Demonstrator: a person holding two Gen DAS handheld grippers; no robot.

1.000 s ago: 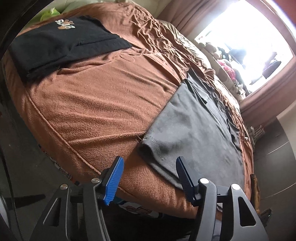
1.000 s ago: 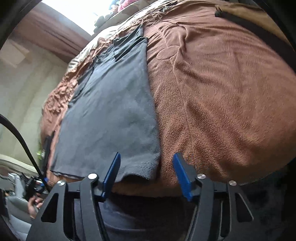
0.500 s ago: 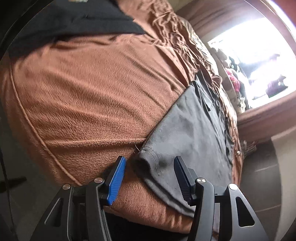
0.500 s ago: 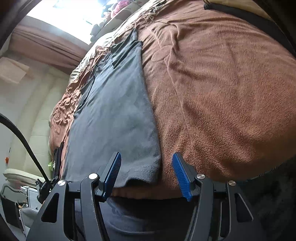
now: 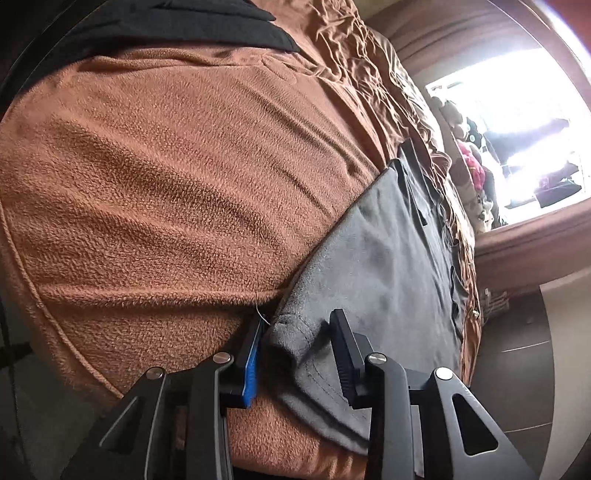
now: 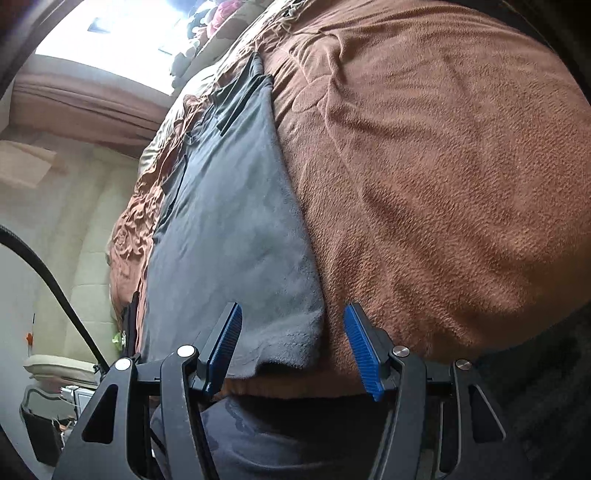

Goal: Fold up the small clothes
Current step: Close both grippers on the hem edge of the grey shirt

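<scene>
The left black two-finger gripper with blue ribbed pads has just been closing, cloth bunched between its jaws, seemingly pinched. The right black blue-padded gripper stands open, tilted downward.

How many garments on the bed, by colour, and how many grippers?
Grey garment: 1, lying flat on the brown blanket
Black garment: 1, at the far end
Grippers: 2, left gripper and right gripper
Total: 4
</scene>
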